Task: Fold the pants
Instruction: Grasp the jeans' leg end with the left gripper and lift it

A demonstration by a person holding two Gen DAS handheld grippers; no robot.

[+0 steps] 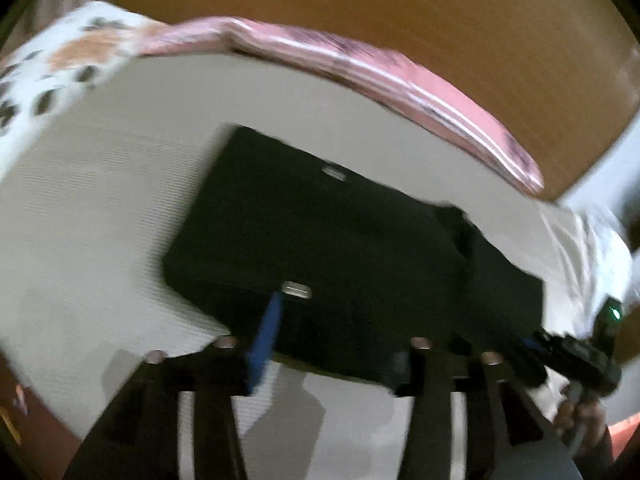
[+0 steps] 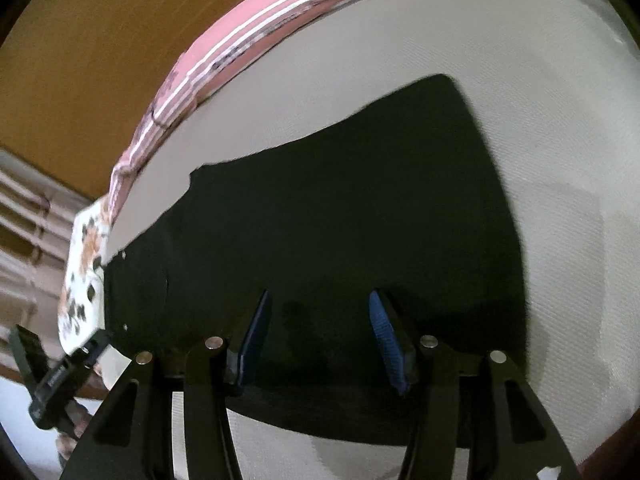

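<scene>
The black pants (image 1: 320, 240) lie folded into a flat block on the pale mattress (image 1: 100, 220), with a small white label (image 1: 297, 290) at their near edge. My left gripper (image 1: 336, 332) hovers at that near edge, open, its blue pad (image 1: 266, 340) beside the label and no cloth pinched. In the right wrist view the black pants (image 2: 340, 200) spread wide. My right gripper (image 2: 320, 300) stands over them, open, with both blue pads (image 2: 386, 340) apart and flat cloth showing between. Each gripper shows at the other view's edge, held by a hand.
A pink striped blanket (image 1: 420, 84) runs along the mattress's far edge, against an orange-brown wooden panel (image 1: 360, 8). A white floral-print cloth (image 1: 60, 64) covers the far left corner. The right gripper's body (image 1: 580, 352) sits close at the right of the pants.
</scene>
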